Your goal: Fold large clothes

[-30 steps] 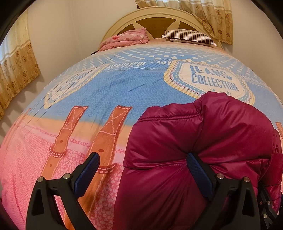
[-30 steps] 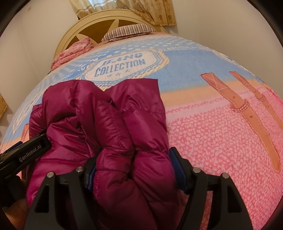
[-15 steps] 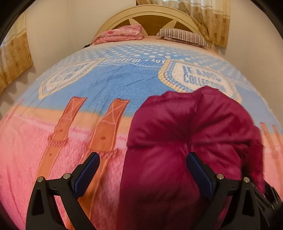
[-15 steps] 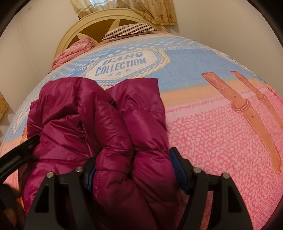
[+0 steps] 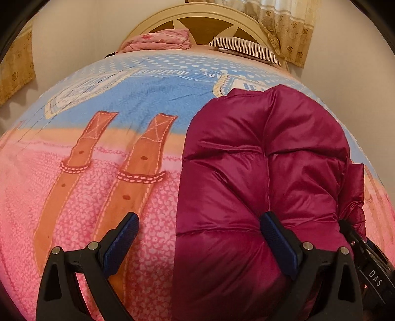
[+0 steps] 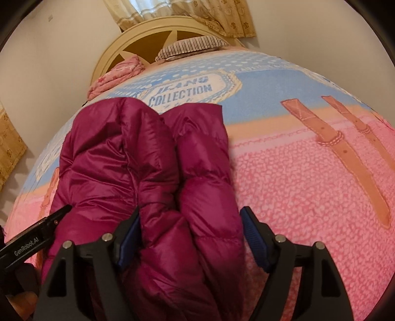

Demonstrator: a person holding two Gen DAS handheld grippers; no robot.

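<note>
1. Compared with a second ago, more of the maroon puffer jacket (image 5: 266, 177) is brought between the left gripper's (image 5: 198, 243) jaws, and a gap is now seen between the right gripper's (image 6: 190, 237) right pad (image 6: 254, 237) and the jacket's folded sleeve.
2. Nearest in the left wrist view, the left gripper is held wide open: its left pad (image 5: 121, 243) is poised over bare bedspread (image 5: 74, 210), while its right pad (image 5: 277, 243) is pressed into the jacket's padding.
3. Nearest in the right wrist view, the right gripper's jaws are being opened, with a bunched fold of the jacket between them; only the left pad (image 6: 128, 237) is touched by the fabric.
4. Folded into a thick bundle, the jacket is laid on the bed near its foot edge, across the pink and blue bands of the bedspread.
5. Just beyond the jacket, a "JEANS COLLECTION" badge (image 6: 195, 90) is printed.
6. At the head edge, a pink folded blanket (image 5: 160, 40) and a striped pillow (image 5: 246, 49) are set against the headboard (image 5: 205, 14).
7. Farthest off, patterned curtains (image 5: 284, 27) are hung.
</note>
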